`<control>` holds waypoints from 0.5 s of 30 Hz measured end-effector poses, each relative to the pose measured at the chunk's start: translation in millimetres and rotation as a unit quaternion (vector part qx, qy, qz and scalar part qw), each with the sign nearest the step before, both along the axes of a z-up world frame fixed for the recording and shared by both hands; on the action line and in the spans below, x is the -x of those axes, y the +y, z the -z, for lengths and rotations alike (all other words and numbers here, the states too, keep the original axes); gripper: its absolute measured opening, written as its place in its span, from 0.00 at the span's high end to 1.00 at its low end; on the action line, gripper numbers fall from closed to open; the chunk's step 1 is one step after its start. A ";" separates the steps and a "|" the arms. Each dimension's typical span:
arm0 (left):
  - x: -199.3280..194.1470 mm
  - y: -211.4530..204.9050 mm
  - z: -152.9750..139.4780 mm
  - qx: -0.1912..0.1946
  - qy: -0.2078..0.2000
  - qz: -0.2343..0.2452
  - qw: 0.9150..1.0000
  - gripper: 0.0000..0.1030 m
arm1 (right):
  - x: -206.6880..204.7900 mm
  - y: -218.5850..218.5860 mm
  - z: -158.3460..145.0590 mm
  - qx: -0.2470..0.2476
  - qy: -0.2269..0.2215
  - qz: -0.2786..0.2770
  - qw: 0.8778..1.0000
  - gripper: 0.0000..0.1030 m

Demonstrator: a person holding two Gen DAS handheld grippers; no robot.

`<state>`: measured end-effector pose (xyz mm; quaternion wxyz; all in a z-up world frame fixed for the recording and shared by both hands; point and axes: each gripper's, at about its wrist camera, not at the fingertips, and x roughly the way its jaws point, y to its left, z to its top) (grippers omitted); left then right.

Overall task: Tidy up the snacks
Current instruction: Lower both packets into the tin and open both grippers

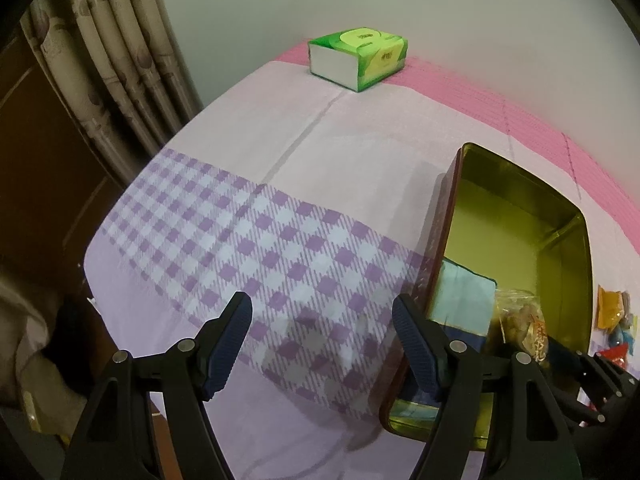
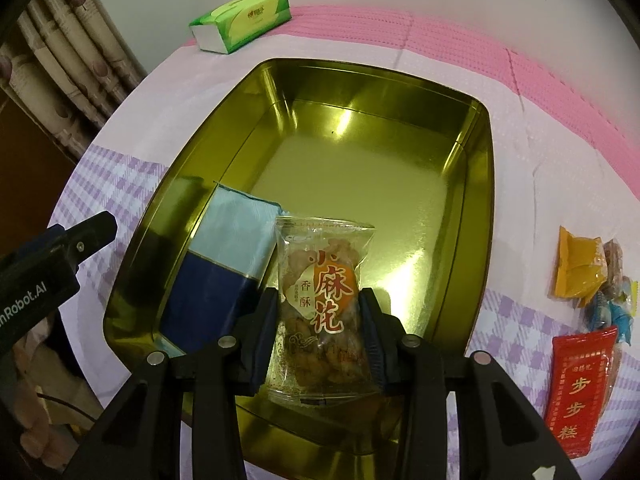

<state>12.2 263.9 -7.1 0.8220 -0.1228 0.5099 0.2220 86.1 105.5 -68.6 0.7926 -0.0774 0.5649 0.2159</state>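
Observation:
A gold tin box [image 2: 478,184] lies open on the bedspread, also seen as the tin box [image 1: 576,240] at the right of the left wrist view. Inside it, at the near left, rests a light-blue and navy packet [image 2: 224,264]. My right gripper [image 2: 318,320] is shut on a clear twisted-dough snack packet [image 2: 320,280], held upright over the tin's near end; the same snack packet [image 1: 518,320] shows in the left wrist view. My left gripper [image 1: 322,340] stands open over the purple checked cloth, just left of the tin, with nothing between its fingers.
A green tissue pack [image 1: 358,58] sits at the far edge by the wall. Right of the tin lie loose snacks: an orange packet [image 2: 576,268], a red packet [image 2: 580,392] and small wrapped sweets [image 2: 612,312]. Curtains [image 1: 120,52] hang at the left.

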 end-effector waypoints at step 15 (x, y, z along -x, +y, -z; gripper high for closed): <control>0.0 -1.8 -2.3 0.003 -0.007 0.005 1.000 0.29 | 3.0 -4.2 -5.2 -0.014 0.001 0.000 1.000 0.56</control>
